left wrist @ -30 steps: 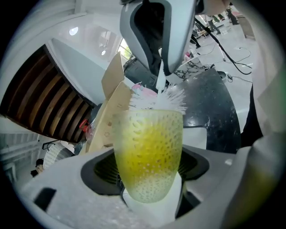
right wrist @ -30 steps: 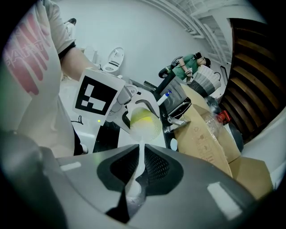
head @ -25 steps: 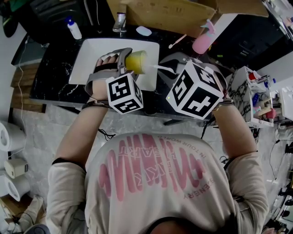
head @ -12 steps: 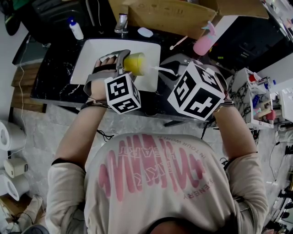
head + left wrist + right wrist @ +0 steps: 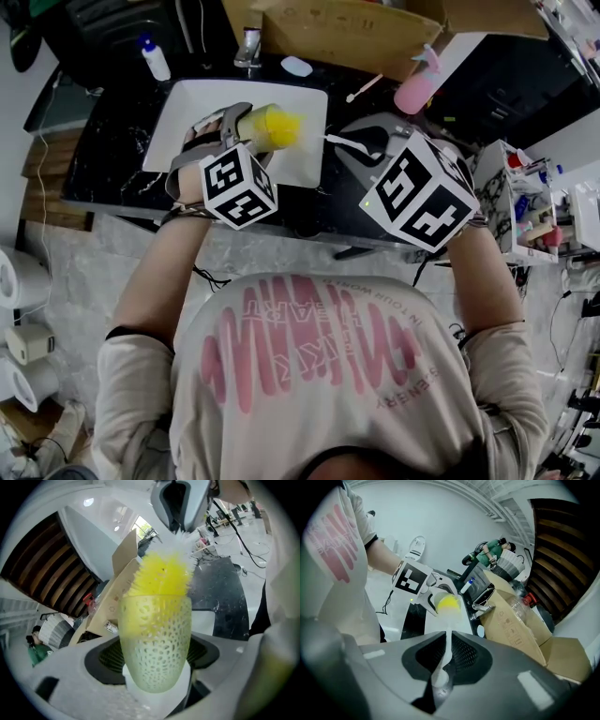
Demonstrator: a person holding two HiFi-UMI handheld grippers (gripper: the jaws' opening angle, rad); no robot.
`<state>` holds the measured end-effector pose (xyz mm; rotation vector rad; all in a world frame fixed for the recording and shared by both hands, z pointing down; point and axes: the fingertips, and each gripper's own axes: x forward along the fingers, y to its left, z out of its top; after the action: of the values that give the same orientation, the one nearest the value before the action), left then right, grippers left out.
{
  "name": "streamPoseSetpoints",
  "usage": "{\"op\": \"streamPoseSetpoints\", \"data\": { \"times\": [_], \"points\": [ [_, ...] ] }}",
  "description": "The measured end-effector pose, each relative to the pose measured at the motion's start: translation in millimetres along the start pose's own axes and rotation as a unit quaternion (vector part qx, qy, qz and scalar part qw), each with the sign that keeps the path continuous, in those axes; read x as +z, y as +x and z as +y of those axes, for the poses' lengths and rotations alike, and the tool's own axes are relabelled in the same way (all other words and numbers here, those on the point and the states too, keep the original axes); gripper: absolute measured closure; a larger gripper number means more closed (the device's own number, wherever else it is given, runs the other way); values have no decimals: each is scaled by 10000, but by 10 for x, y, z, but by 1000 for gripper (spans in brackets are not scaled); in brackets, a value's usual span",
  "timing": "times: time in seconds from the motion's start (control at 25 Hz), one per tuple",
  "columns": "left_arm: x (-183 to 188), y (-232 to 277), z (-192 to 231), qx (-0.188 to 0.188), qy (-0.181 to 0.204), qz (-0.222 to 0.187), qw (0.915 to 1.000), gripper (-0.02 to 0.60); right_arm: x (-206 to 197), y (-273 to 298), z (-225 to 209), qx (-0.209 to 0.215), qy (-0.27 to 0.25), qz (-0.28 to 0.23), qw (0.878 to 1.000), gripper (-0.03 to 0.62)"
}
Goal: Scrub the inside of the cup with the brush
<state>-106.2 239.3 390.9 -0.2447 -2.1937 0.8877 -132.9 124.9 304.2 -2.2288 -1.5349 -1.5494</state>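
My left gripper is shut on a translucent patterned cup, held on its side over the white sink. The brush's yellow bristles bulge out of the cup's mouth, and its thin white handle runs right into my right gripper, which is shut on it. In the left gripper view the cup fills the space between the jaws, with the bristles fanning above its rim. Seen from the right gripper view, the handle leads from the jaws to the bristles in the cup.
Behind the sink stand a faucet, a white bottle with a blue cap and a pale soap bar. A pink spray bottle and a cardboard box sit at the back right. A cluttered rack is at the right.
The brush head has slid partly out of the cup, so more yellow bristle shows. My right gripper moved right and back; the left one shifted slightly left and up with the cup.
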Motion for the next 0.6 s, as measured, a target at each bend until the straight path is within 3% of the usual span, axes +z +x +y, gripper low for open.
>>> {"op": "streamPoseSetpoints", "data": {
  "times": [0.24, 0.6],
  "points": [
    [5, -40, 124, -131, -1074, -342, 9935, 213, -19, -145, -136, -116, 602, -446, 9971, 543],
    [225, -143, 187, -232, -1779, -876, 9799, 212, -13, -349, -413, -496, 1565, -1341, 9773, 543]
  ]
}}
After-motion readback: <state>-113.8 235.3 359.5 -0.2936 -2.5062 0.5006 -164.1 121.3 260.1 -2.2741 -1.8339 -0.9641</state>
